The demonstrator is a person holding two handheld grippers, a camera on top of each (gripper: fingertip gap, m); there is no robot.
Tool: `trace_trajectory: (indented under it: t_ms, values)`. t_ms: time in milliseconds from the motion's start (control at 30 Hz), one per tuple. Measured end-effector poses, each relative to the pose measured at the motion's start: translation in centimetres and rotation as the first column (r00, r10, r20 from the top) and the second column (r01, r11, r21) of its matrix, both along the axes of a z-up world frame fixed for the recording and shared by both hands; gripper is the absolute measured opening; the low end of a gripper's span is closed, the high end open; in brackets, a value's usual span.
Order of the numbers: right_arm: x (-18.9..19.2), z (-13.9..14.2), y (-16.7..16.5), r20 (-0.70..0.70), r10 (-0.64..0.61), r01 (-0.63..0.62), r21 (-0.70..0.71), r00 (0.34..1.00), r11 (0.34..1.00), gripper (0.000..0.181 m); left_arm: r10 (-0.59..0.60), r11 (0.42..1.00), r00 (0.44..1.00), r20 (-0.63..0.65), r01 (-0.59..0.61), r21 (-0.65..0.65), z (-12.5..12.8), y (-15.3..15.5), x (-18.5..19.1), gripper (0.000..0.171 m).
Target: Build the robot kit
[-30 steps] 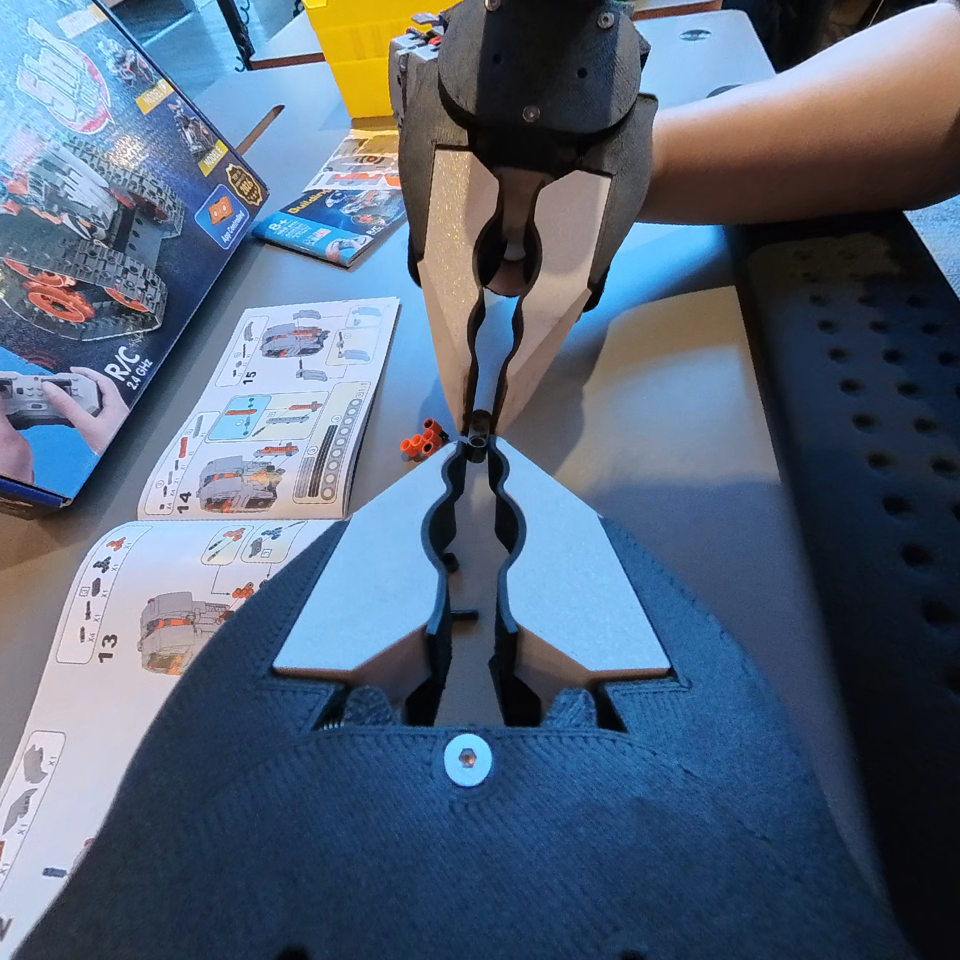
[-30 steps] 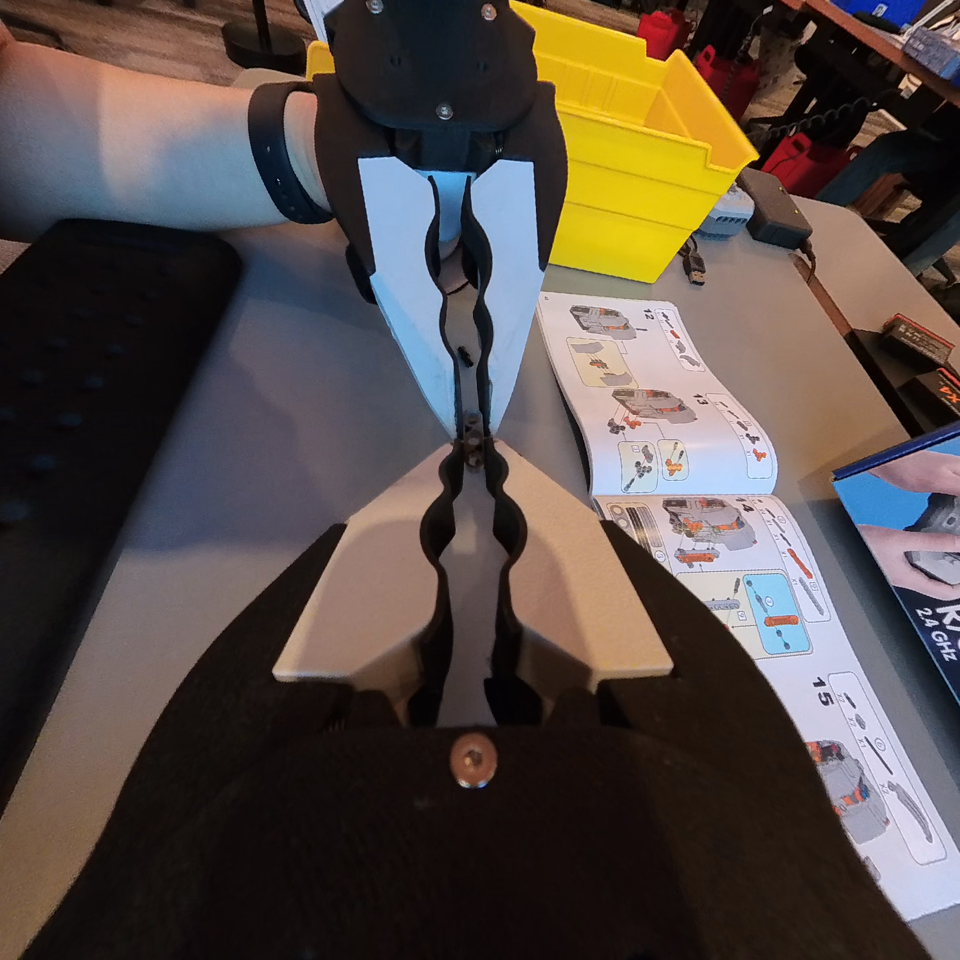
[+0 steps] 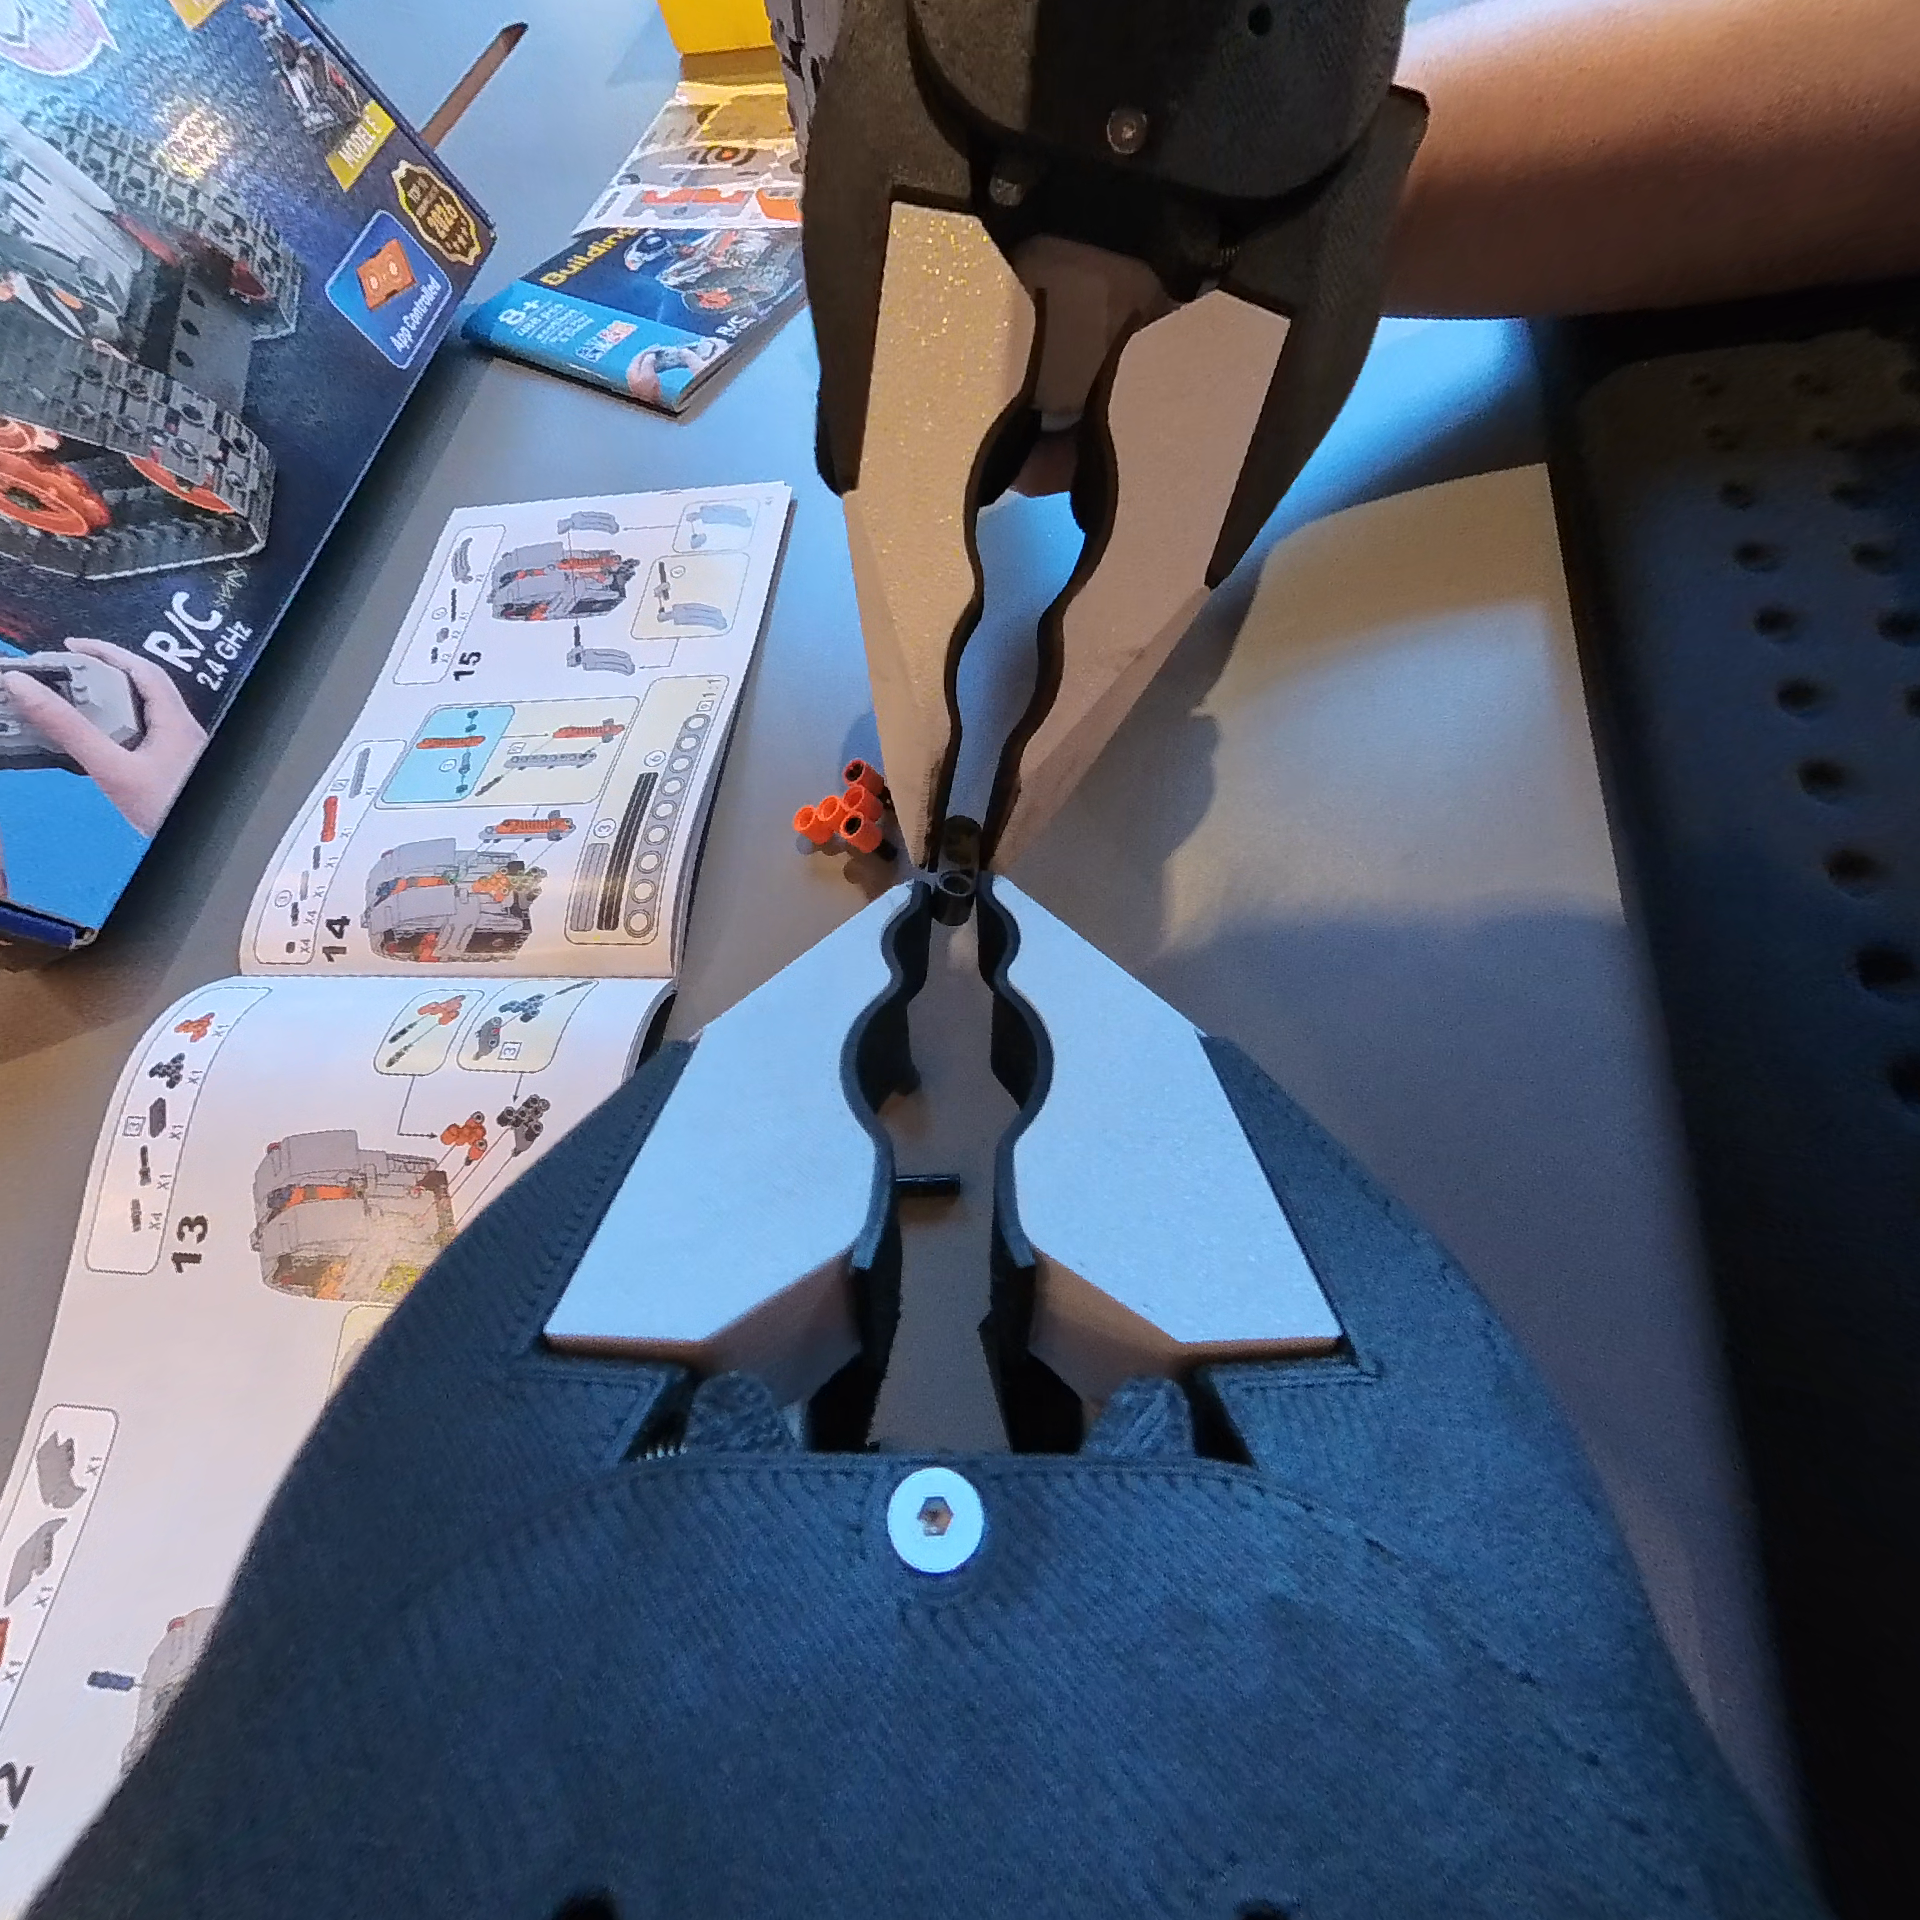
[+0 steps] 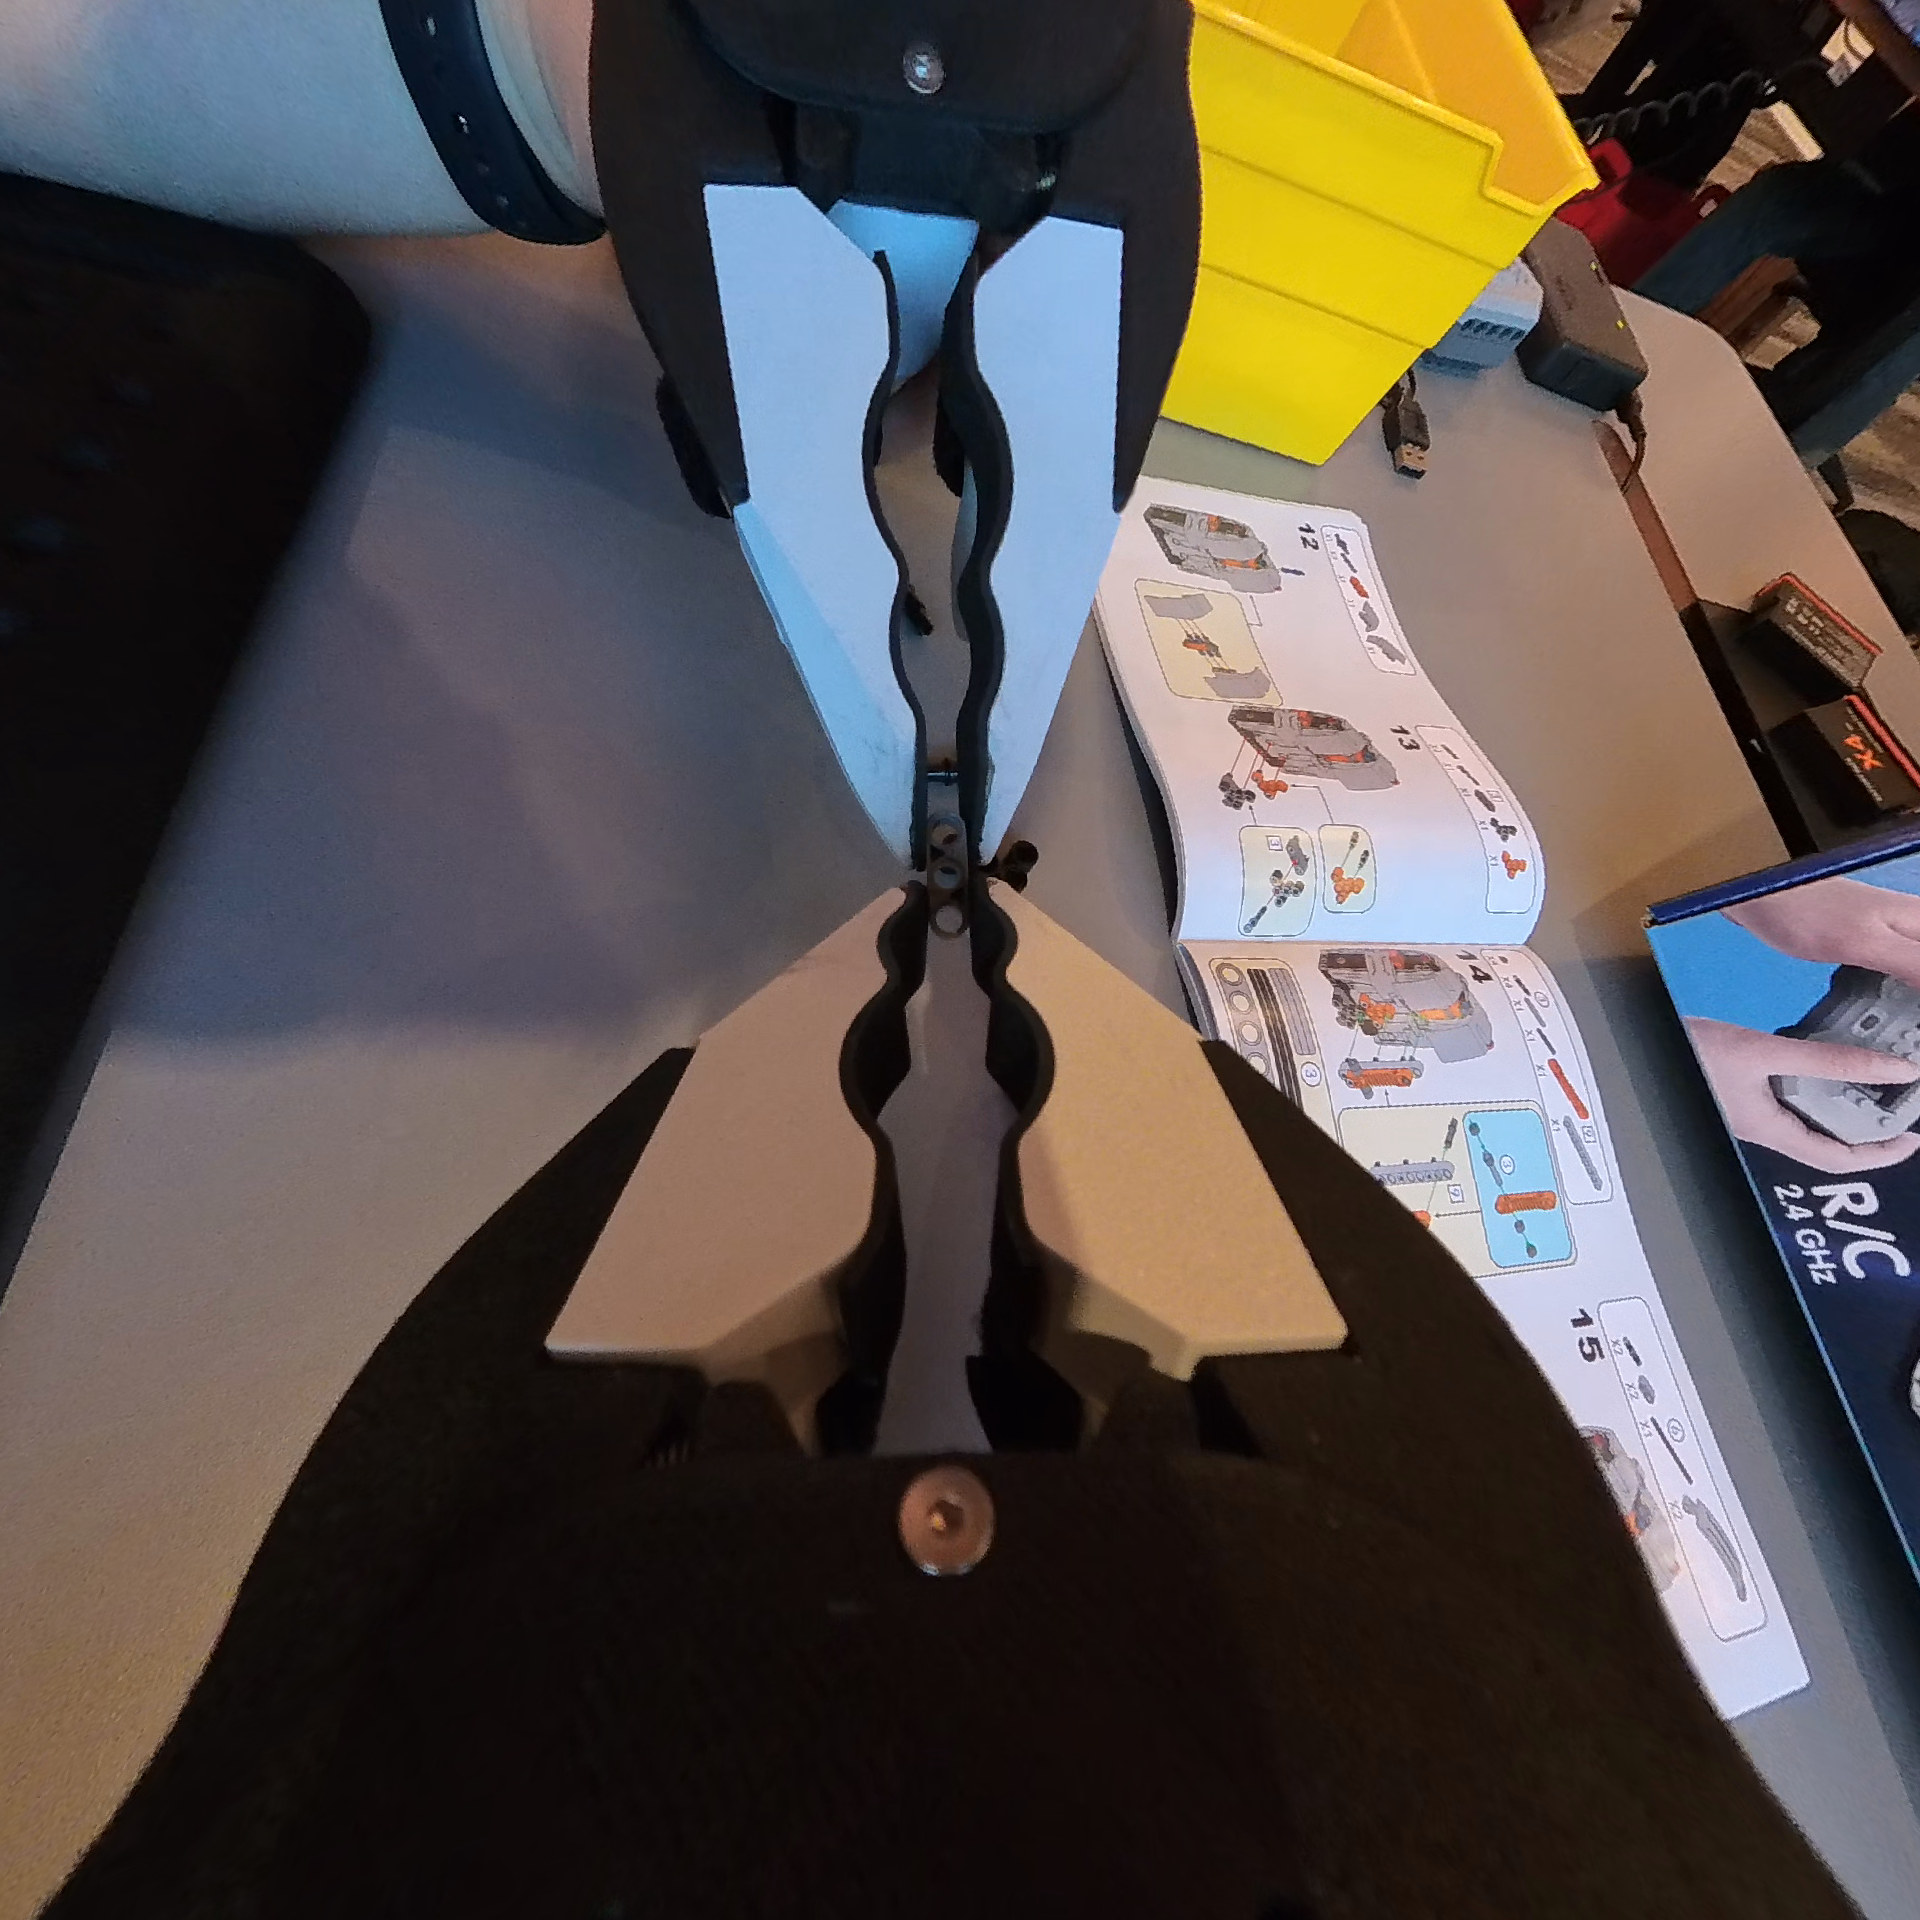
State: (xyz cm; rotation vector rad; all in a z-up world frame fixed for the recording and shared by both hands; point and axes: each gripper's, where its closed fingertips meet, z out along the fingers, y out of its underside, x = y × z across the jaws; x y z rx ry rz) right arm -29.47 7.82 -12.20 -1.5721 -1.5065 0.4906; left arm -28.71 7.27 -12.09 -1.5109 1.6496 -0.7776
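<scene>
Here, two hand-held grippers meet tip to tip above a grey table [image 3: 1351, 831], each nearly closed on a small black building piece. At the far left of the left wrist view a blue toy box [image 3: 187, 436] lies flat, and just beside it an open instruction booklet [image 3: 499, 748] shows numbered steps. Right of the booklet, a small orange connector piece [image 3: 844, 816] rests on the table, just beside the meeting tips. In the centre, the left gripper [image 3: 953, 902] pinches a black piece [image 3: 953, 896] at its very tips; the jaws stand only a sliver apart around it. The right gripper [image 3: 961, 842] points straight at it from the opposite side, tips touching or nearly touching the same piece. In the right wrist view the right gripper [image 4: 948, 914] likewise clamps a short black beam with holes [image 4: 948, 883], whose long axis runs in line with both sets of fingers. Whether these are one joined part or two, I cannot tell. A loose black pin [image 3: 928, 1184] lies on the table below the left gripper. A yellow bin [image 4: 1340, 239] stands far right.
</scene>
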Motion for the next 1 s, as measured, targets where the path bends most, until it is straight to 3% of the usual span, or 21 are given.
trace_trajectory:
  t_ms: [300,567,700,800,867,1000]
  values:
    - [0.0,-0.4,0.0,0.026,0.001,-0.001,0.013,1.0,1.0,0.005,0.005,1.0,1.0,-0.017,-0.005,-0.008,-0.4,0.1,0.0,0.005]
    - [0.6,0.0,0.7,0.015,-0.037,0.037,0.03,0.999,0.999,0.005,0.083,0.994,0.996,0.038,-0.081,-0.07,0.8,1.4,-0.5,0.013]
    - [0.9,-0.3,0.8,0.047,-0.04,0.038,0.042,0.998,0.998,0.005,0.106,0.994,0.994,-0.007,-0.107,-0.033,0.2,1.8,-0.8,0.01]
    - [1.8,-0.5,1.2,0.091,-0.057,0.051,0.068,0.994,0.996,0.005,0.292,0.953,0.956,0.011,-0.292,0.076,1.1,4.9,-1.7,0.01]
    - [2.4,-0.1,1.7,0.092,-0.088,0.079,0.09,0.992,0.993,0.005,0.406,0.9,0.904,0.134,-0.421,0.113,3.6,6.8,-2.2,0.004]
    - [2.3,0.8,1.6,0.047,-0.09,0.087,0.077,0.995,0.993,0.005,0.496,0.861,0.832,0.249,-0.508,-0.016,5.9,8.0,-3.5,0.003]
